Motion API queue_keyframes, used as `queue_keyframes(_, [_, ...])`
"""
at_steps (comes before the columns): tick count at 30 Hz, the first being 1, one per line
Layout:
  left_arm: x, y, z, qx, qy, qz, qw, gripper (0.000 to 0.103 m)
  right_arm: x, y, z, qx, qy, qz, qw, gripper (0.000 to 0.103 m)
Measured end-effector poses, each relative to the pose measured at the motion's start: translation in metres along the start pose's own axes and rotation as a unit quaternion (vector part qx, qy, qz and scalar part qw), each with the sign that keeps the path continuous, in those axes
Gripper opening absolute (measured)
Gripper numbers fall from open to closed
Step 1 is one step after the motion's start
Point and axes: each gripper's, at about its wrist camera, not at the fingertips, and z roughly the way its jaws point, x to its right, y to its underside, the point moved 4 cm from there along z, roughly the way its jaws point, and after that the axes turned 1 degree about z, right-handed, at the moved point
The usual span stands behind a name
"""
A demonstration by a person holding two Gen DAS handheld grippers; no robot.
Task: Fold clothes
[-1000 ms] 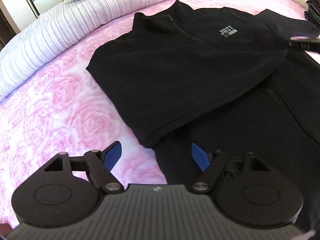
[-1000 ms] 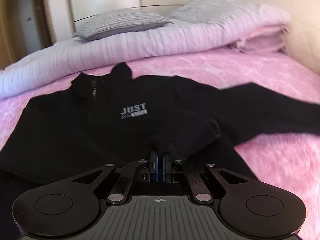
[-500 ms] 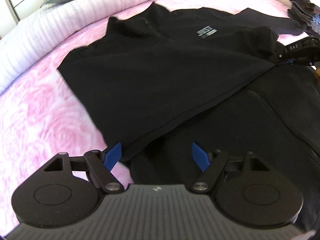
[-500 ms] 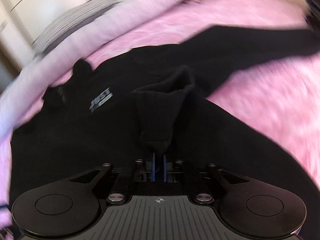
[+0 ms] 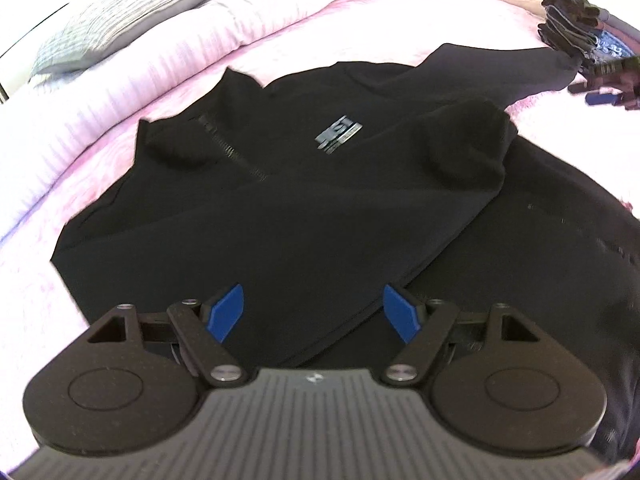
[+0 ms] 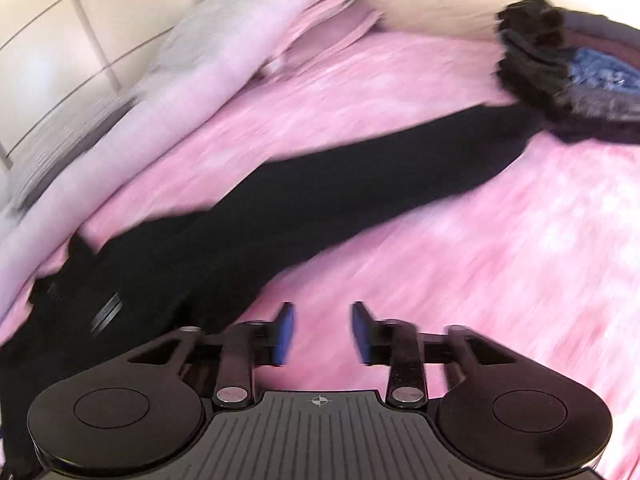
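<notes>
A black zip-neck fleece (image 5: 304, 200) with a small grey chest logo (image 5: 339, 130) lies face up on the pink bed. One sleeve is folded across its front, the cuff (image 5: 468, 136) resting near the right shoulder. The other sleeve (image 6: 360, 184) stretches out straight toward a pile of clothes. My left gripper (image 5: 314, 310) is open, hovering over the folded sleeve's hem with nothing between its blue pads. My right gripper (image 6: 322, 332) is open over bare pink bedding, just right of the fleece body. The right gripper (image 5: 604, 96) also shows blurred at the far right of the left wrist view.
A stack of folded dark clothes (image 6: 568, 76) sits at the bed's far right, touching the straight sleeve's end. A rolled white duvet (image 5: 168, 64) and a grey striped pillow (image 5: 112, 24) line the head of the bed. White wardrobe doors (image 6: 52, 40) stand behind.
My right gripper let go of the sleeve cuff, opened, and swung away to the right over the bedding. My left gripper moved right, over the folded sleeve's hem, still open.
</notes>
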Motion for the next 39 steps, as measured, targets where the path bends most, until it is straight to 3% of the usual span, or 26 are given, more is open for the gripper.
queue_keyframes(4, [0.030, -0.025, 0.015, -0.025, -0.013, 0.001, 0.9996, 0.074, 0.092, -0.068, 0.035, 0.033, 0.036, 0.098, 0.994, 0.049])
queue_keyframes(8, [0.061, -0.050, 0.032, -0.051, -0.024, 0.005, 0.9984, 0.074, 0.164, -0.111, 0.066, 0.052, 0.045, 0.171, 0.983, 0.050])
queue_keyframes(15, [0.091, -0.078, 0.062, -0.083, -0.027, 0.025, 0.9958, 0.074, 0.203, -0.136, 0.119, 0.029, 0.019, 0.200, 0.979, 0.049])
queue_keyframes(17, [0.093, -0.081, 0.064, -0.087, -0.029, 0.024, 0.9955, 0.074, 0.207, -0.140, 0.120, 0.020, 0.012, 0.206, 0.978, 0.012])
queue_keyframes(20, [0.090, -0.085, 0.057, -0.078, -0.033, 0.013, 0.9963, 0.074, 0.198, -0.153, 0.106, 0.008, 0.010, 0.194, 0.981, 0.011])
queue_keyframes(25, [0.075, -0.081, 0.044, -0.065, -0.038, -0.002, 0.9972, 0.074, 0.103, -0.183, 0.059, 0.052, -0.034, 0.040, 0.997, 0.011])
queue_keyframes(27, [0.066, -0.076, 0.039, -0.065, -0.039, 0.001, 0.9971, 0.074, 0.045, -0.182, 0.037, 0.070, -0.077, -0.026, 0.994, 0.011])
queue_keyframes(30, [0.049, -0.067, 0.026, -0.051, -0.042, 0.002, 0.9978, 0.074, -0.047, -0.163, 0.001, 0.088, -0.155, -0.107, 0.978, 0.011])
queue_keyframes(33, [0.023, -0.049, -0.001, -0.033, -0.047, -0.010, 0.9983, 0.074, -0.140, -0.129, -0.044, 0.096, -0.230, -0.176, 0.952, 0.011])
queue_keyframes(35, [0.003, -0.029, -0.027, -0.024, -0.058, -0.023, 0.9978, 0.074, -0.198, -0.097, -0.081, 0.104, -0.283, -0.215, 0.929, 0.011])
queue_keyframes(37, [-0.021, -0.001, -0.053, -0.022, -0.068, -0.050, 0.9962, 0.074, -0.251, -0.050, -0.120, 0.112, -0.342, -0.268, 0.894, 0.011])
queue_keyframes(39, [-0.047, 0.035, -0.075, -0.030, -0.080, -0.085, 0.9927, 0.074, -0.295, 0.010, -0.157, 0.110, -0.404, -0.332, 0.845, 0.011])
